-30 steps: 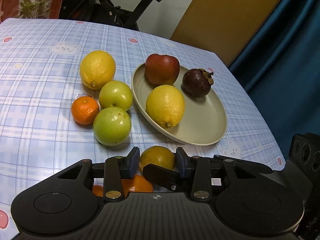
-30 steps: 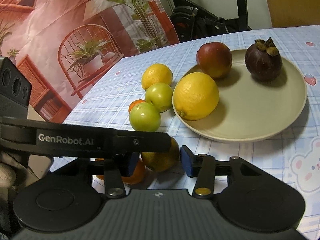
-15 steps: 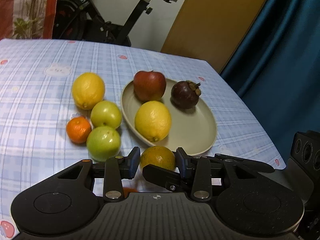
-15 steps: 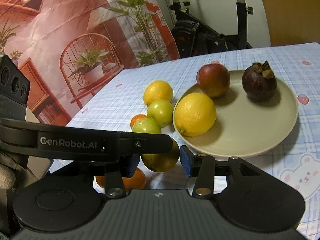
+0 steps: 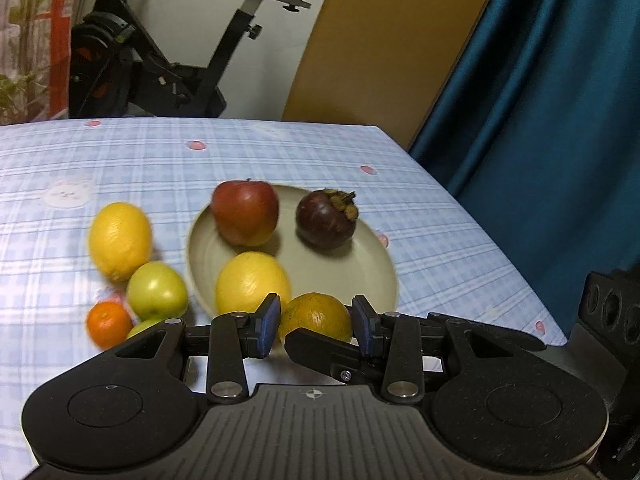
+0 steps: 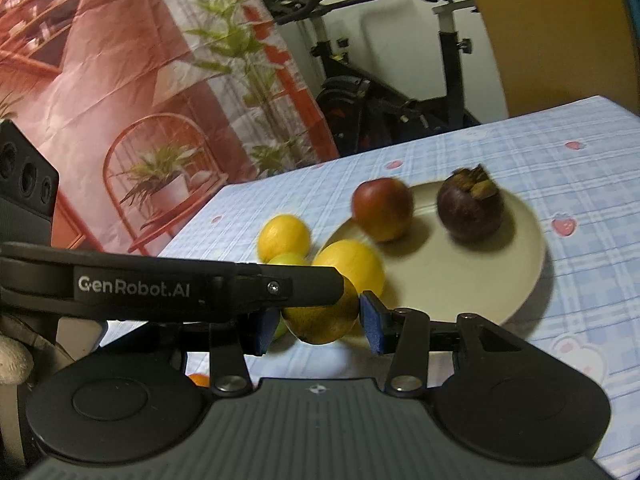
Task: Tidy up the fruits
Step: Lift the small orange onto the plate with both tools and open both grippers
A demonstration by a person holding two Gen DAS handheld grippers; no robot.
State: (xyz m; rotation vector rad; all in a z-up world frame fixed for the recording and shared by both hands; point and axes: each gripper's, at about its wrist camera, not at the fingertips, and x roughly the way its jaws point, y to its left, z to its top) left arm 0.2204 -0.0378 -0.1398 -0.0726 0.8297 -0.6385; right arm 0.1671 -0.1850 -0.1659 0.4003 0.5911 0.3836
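Meanwhile both claws, left claw (image 5: pixel 314 326) and right claw (image 6: pixel 318 326), clamped on one orange (image 5: pixel 316 316), plate (image 5: pixel 380 264) just behind, lemon (image 5: pixel 252 282) close.

In the left wrist view, the left gripper (image 5: pixel 315 324) is covering most of a second green fruit (image 5: pixel 143 326), showing only a sliver. Motion blur is softening the lemon on the cloth (image 5: pixel 119 241). In the right wrist view, a black gripper arm (image 6: pixel 208 286) is hiding the dull orange's (image 6: pixel 322 322) top, and a small orange (image 6: pixel 199 380) is peeking out below
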